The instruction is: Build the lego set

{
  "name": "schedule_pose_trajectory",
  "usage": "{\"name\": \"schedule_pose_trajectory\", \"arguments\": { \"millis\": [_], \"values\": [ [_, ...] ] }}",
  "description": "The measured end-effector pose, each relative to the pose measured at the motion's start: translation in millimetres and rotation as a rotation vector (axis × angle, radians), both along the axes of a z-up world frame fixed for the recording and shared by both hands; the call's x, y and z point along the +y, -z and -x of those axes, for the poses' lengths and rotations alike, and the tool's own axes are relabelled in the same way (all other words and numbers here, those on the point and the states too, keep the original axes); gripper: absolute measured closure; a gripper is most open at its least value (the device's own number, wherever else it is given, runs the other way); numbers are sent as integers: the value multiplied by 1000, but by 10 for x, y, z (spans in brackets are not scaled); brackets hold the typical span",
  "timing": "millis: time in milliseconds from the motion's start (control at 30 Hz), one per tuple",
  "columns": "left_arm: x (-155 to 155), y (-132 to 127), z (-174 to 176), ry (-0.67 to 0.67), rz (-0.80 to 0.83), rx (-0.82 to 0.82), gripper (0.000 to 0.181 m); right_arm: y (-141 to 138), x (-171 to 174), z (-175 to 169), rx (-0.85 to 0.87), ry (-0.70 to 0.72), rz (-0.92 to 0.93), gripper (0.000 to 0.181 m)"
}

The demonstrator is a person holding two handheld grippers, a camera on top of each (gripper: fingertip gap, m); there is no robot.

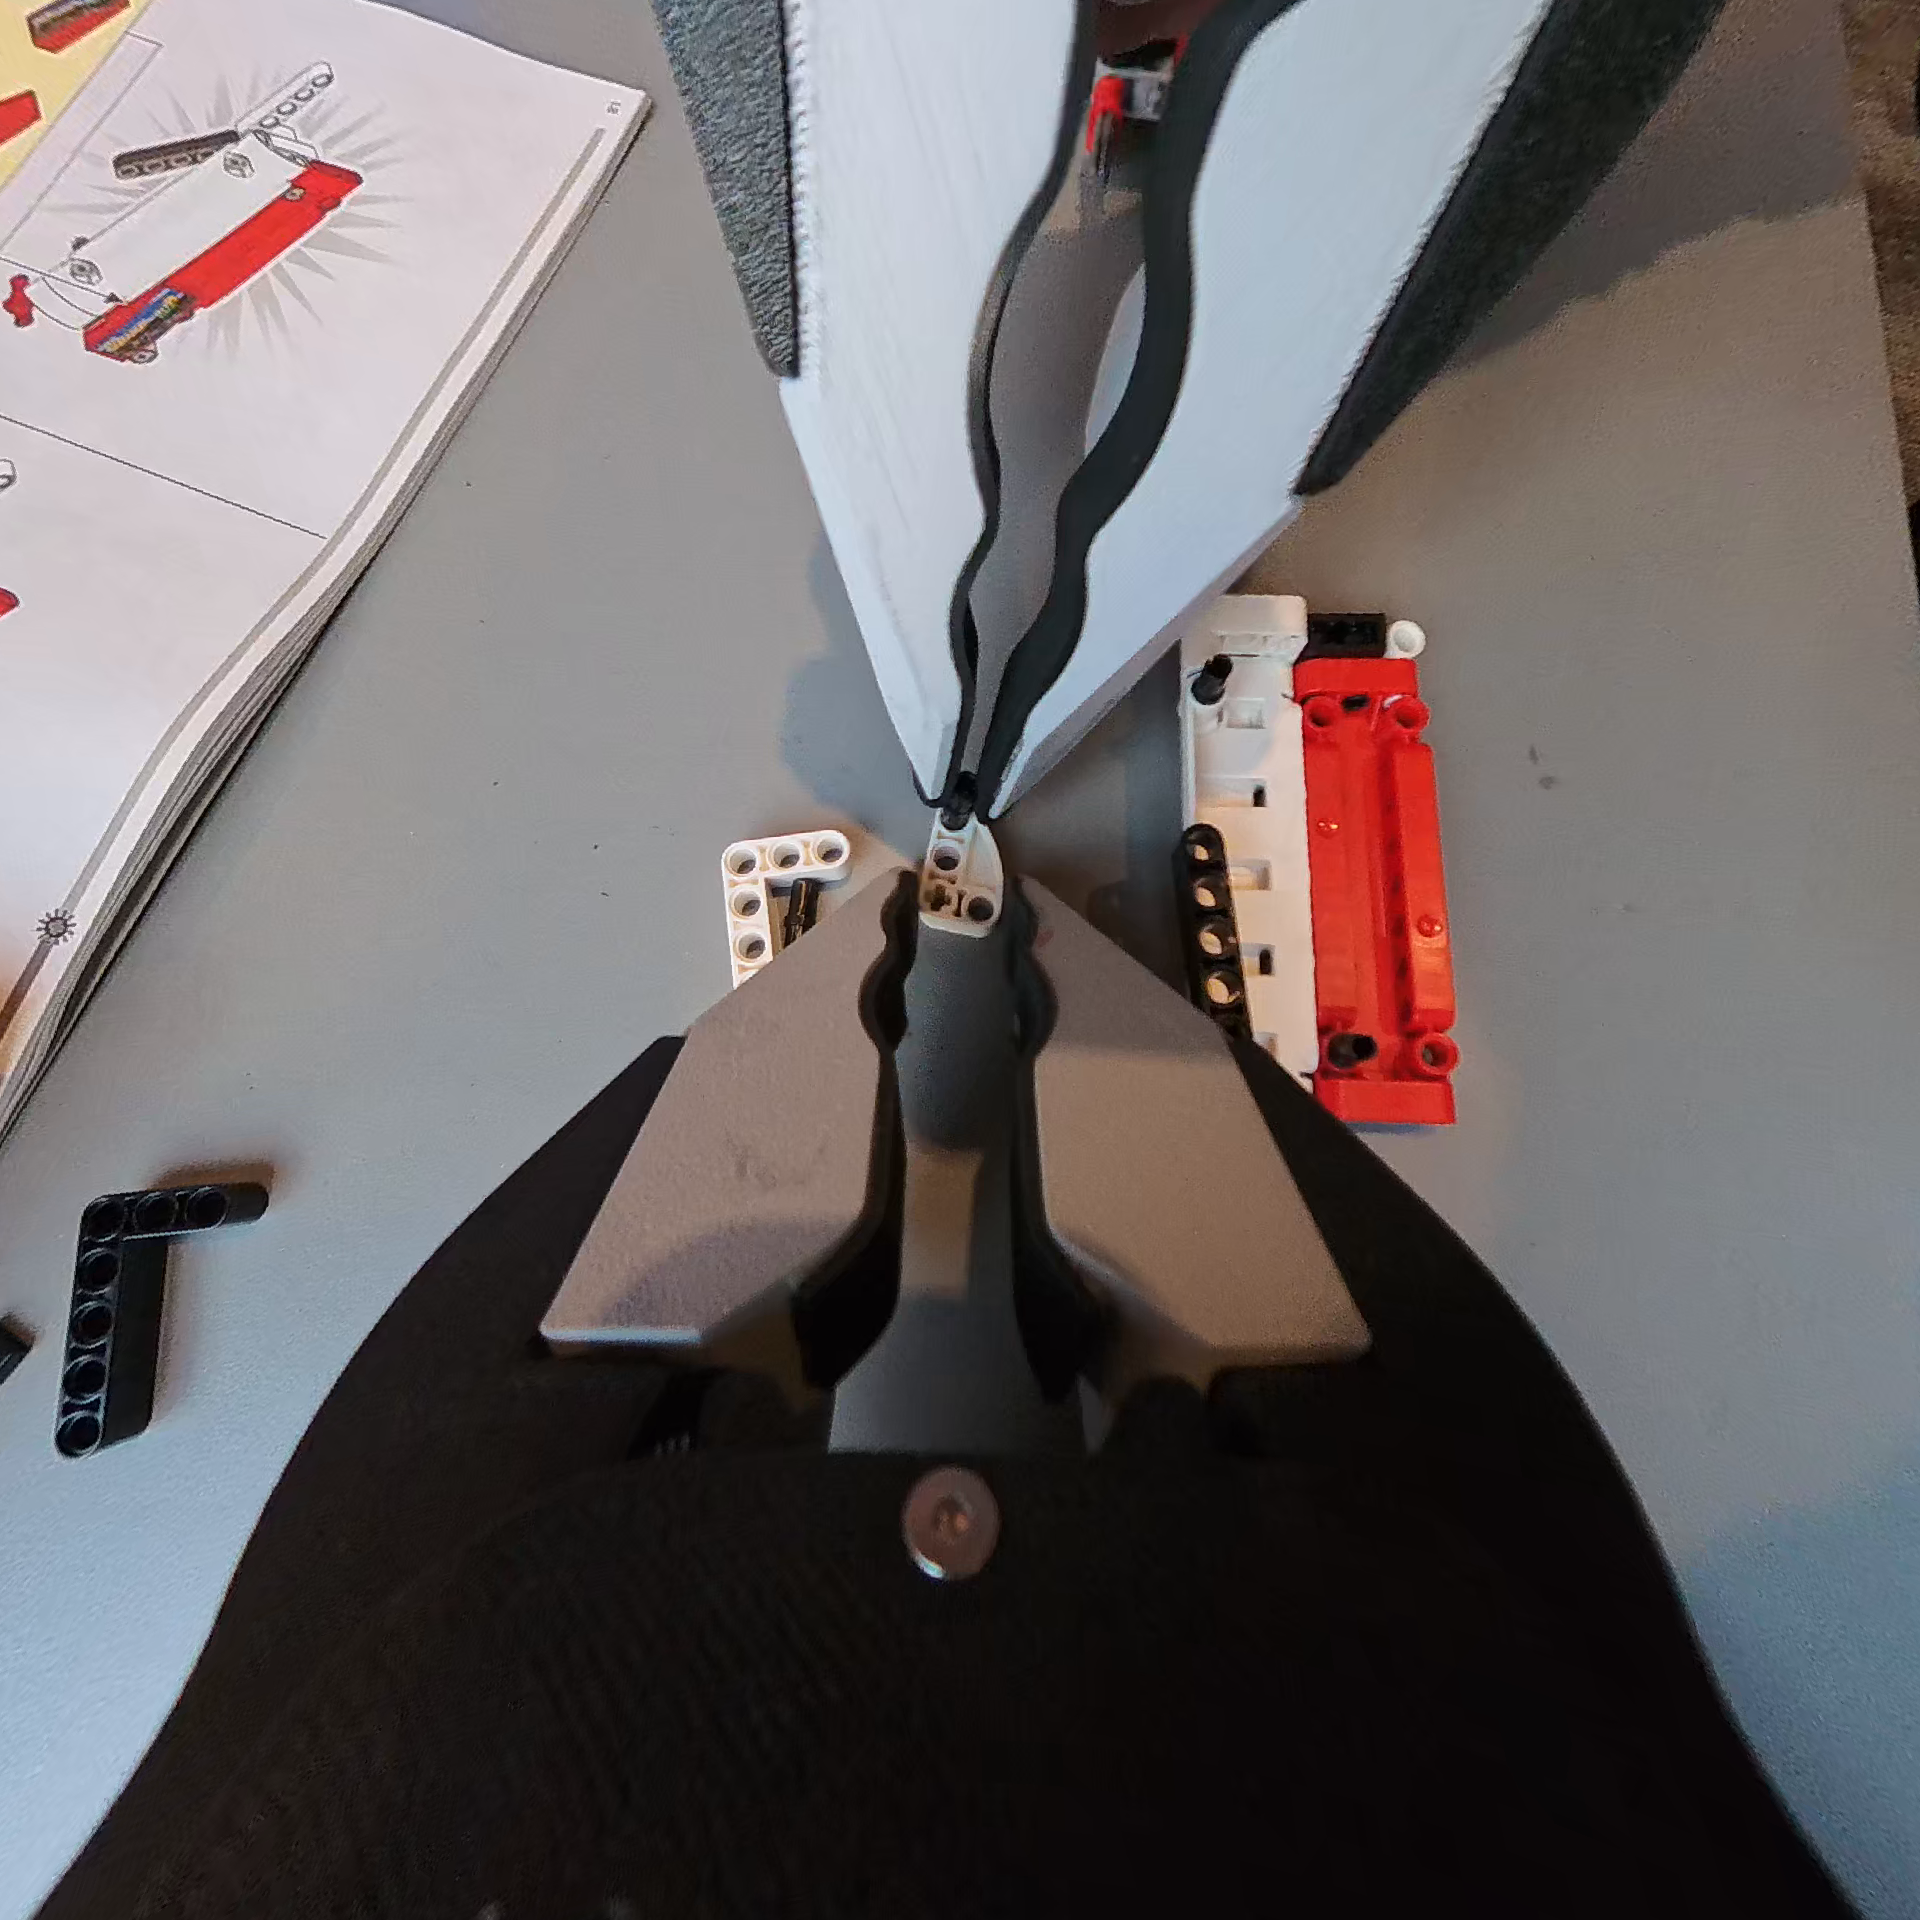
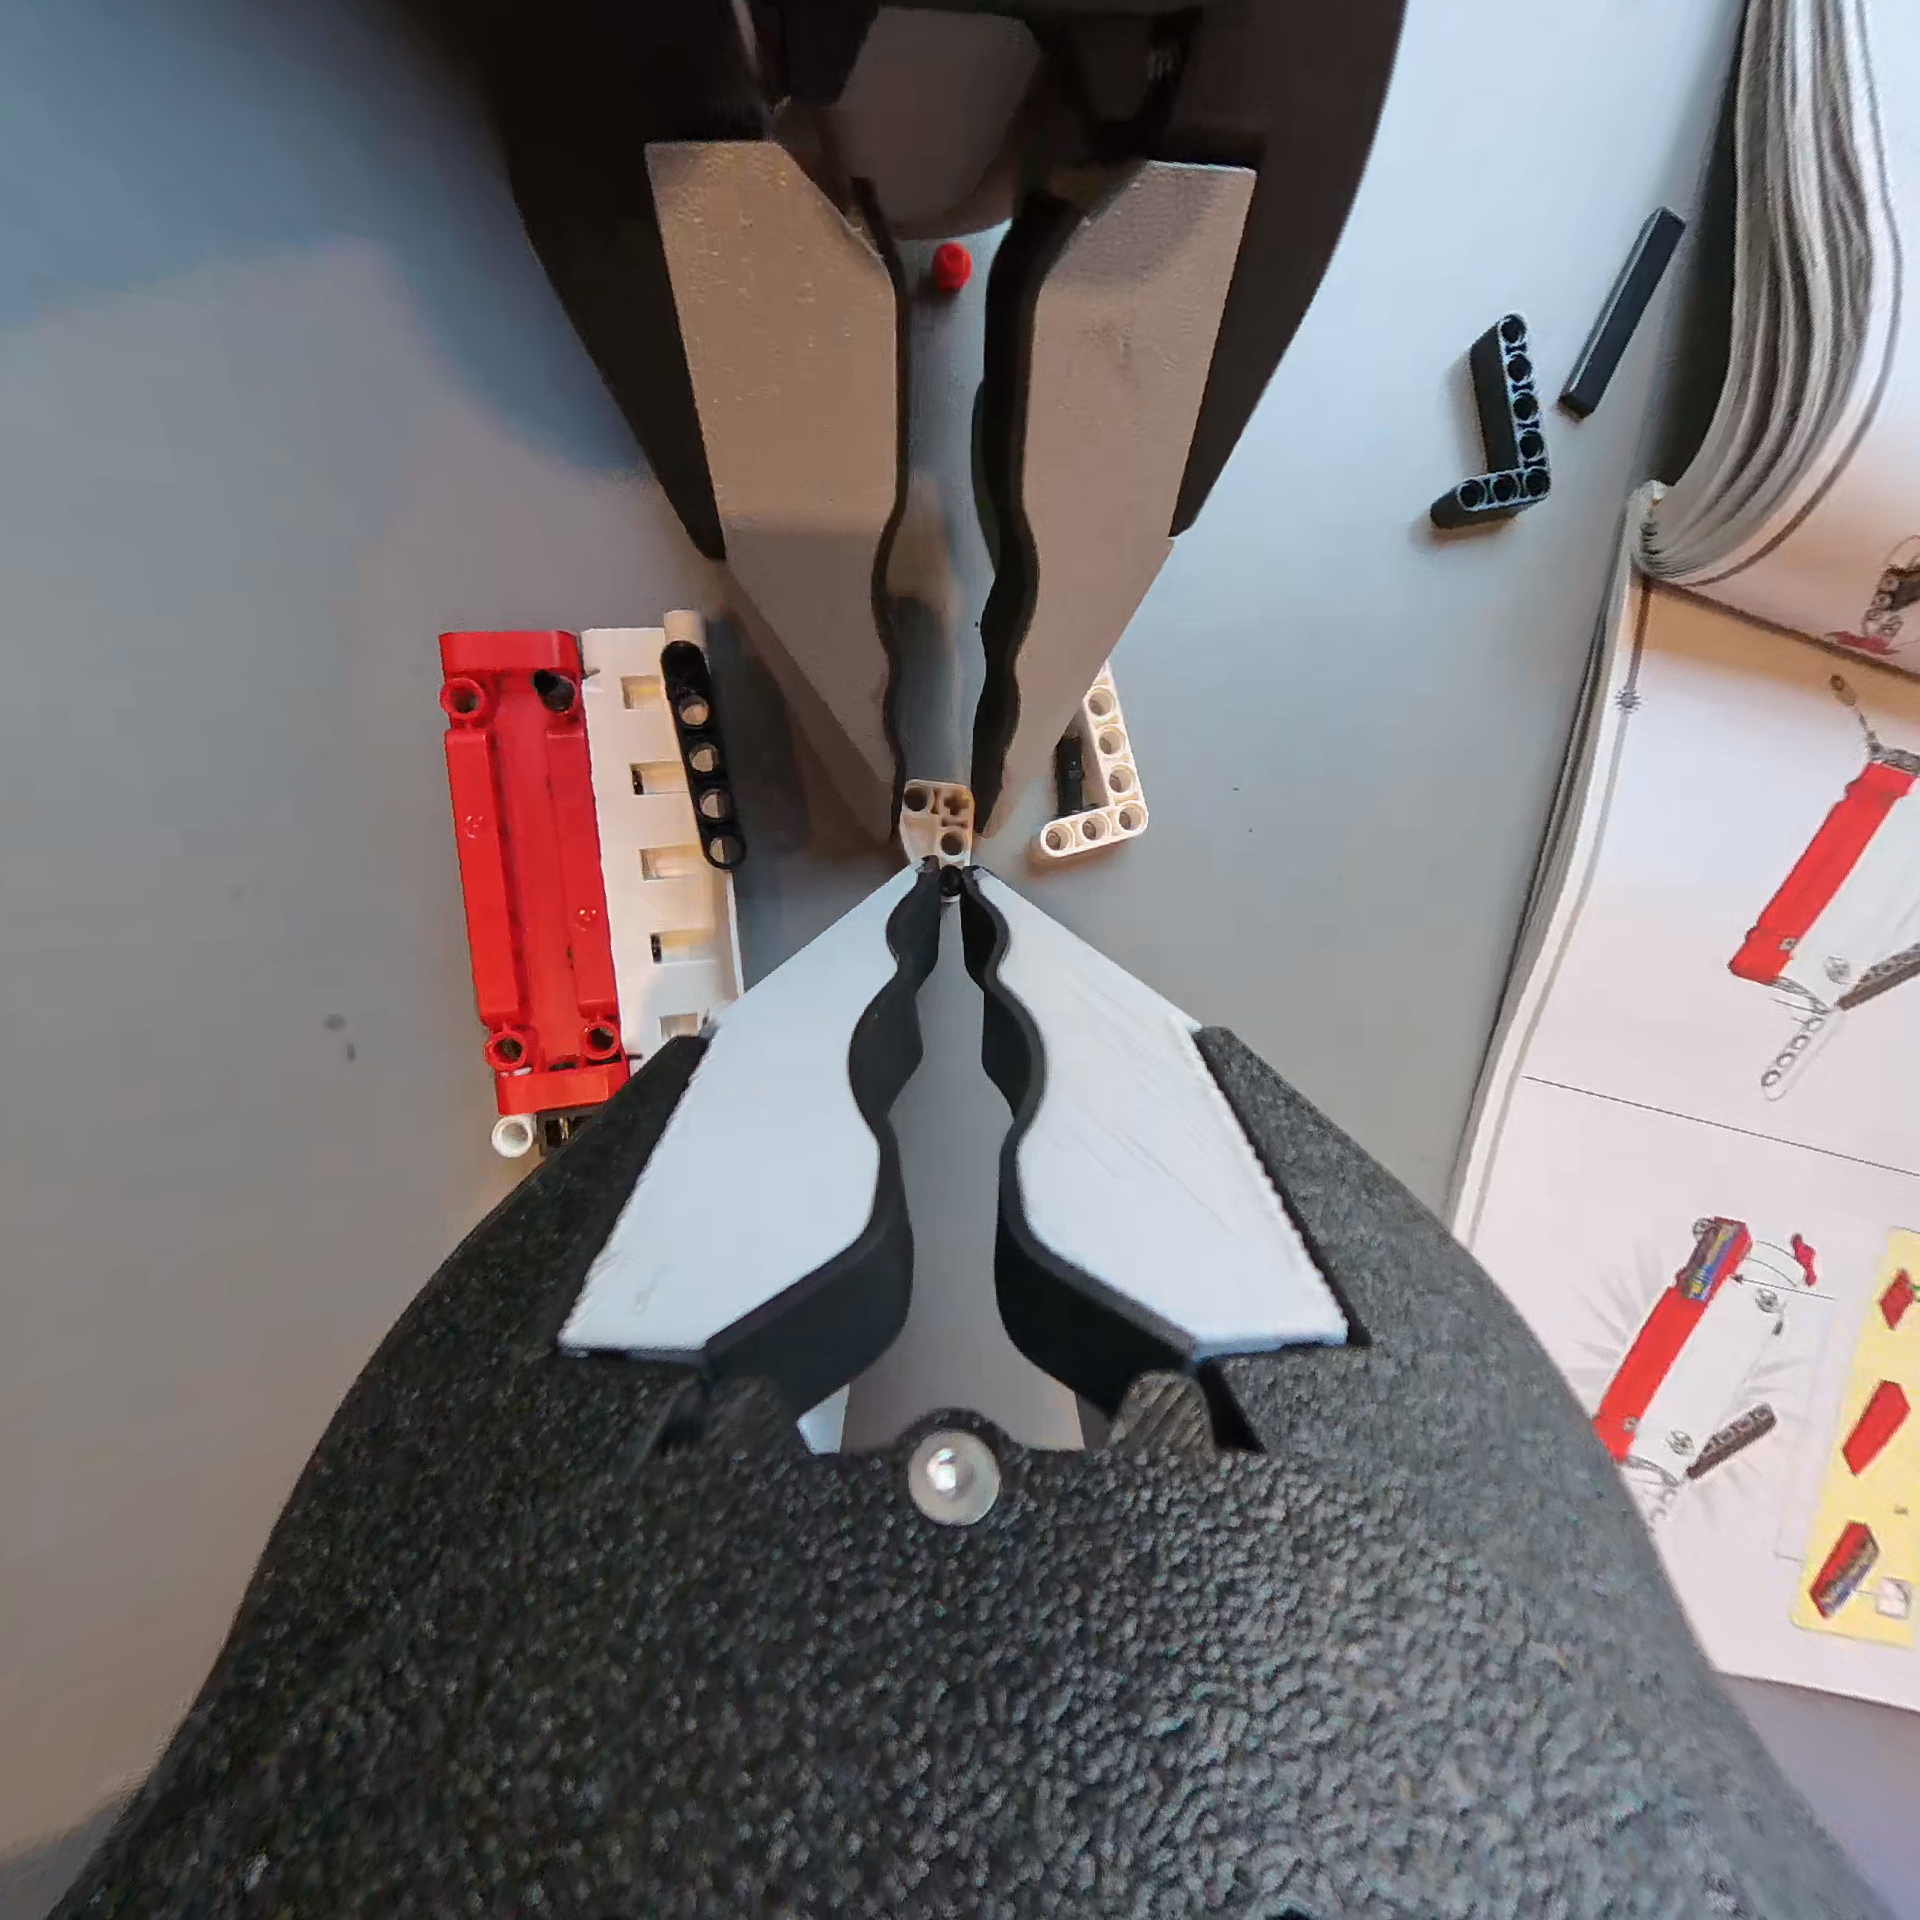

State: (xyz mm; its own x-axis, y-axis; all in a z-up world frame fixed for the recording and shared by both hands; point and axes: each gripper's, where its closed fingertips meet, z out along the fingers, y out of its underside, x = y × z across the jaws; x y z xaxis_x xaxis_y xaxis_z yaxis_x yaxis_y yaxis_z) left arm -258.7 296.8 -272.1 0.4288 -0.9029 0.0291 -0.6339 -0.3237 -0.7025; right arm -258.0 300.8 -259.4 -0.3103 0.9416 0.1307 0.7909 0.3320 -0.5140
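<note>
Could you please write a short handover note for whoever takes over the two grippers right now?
Left gripper, grey fingers: shut on the small white holed connector piece, above the grey table.
Right gripper, white fingers: shut on a tiny black pin at the connector's near hole.
On the table: the red and white assembled block with a black holed beam, a white L-shaped beam, a black L-shaped beam, a black strip, a small red piece and the open instruction booklet.
Done: the block. Left: seat the pin; whether it is fully in cannot be told. Then the loose beams.
</note>
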Motion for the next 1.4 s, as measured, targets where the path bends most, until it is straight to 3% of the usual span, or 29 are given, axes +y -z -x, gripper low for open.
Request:
{"name": "schedule_pose_trajectory", "arguments": {
  "millis": [367,533,900,1200,1400],
  "values": [
    [7,-2,-7,-14,13,-32,168,0,21,-49,30,114,173,177],
    [8,-1,-12,-15,3,-27,168,23,20,-81,55,93,87,177],
    [18,-1,-12,-30,6,-28,168,24,32,-87,-186,41,63,178],
    [42,-4,30,-60,26,-43,168,8,56,-12,-155,182,271,178],
    [50,-3,38,-64,18,-35,168,6,64,-1,-146,175,221,178]
  ]
}}
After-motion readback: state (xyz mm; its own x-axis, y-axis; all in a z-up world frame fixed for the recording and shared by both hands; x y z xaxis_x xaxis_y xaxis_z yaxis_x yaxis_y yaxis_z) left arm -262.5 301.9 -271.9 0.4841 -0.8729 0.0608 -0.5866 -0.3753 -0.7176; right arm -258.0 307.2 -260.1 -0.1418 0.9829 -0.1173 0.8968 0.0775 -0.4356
